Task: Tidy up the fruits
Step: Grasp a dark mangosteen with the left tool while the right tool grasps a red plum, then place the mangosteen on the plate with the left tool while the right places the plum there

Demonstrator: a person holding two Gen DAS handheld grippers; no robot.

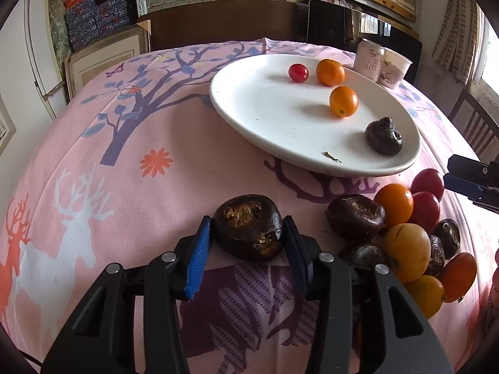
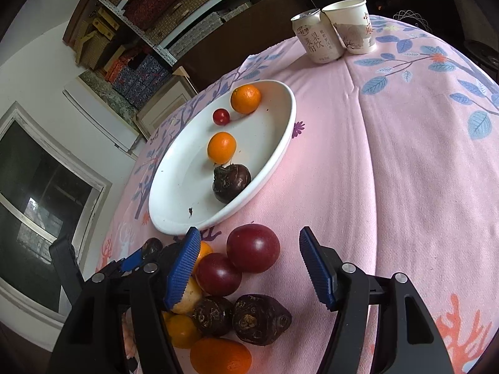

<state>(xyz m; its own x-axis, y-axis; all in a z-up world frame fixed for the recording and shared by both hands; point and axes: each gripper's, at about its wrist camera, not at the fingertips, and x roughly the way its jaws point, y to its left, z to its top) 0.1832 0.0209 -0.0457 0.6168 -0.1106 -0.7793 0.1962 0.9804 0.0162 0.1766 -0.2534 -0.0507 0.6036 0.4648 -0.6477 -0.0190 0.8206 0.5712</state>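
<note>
My left gripper is shut on a dark brown water chestnut, low over the pink cloth in front of the white plate. The plate holds two oranges, a small red tomato and one water chestnut. A pile of fruit lies to the right of the left gripper. My right gripper is open above that pile, its fingers either side of a red plum. The plate also shows in the right wrist view. The left gripper shows at the lower left there.
A drink can and a paper cup stand at the table's far edge behind the plate. A wooden chair stands at the right of the table. Shelves with boxes line the wall beyond.
</note>
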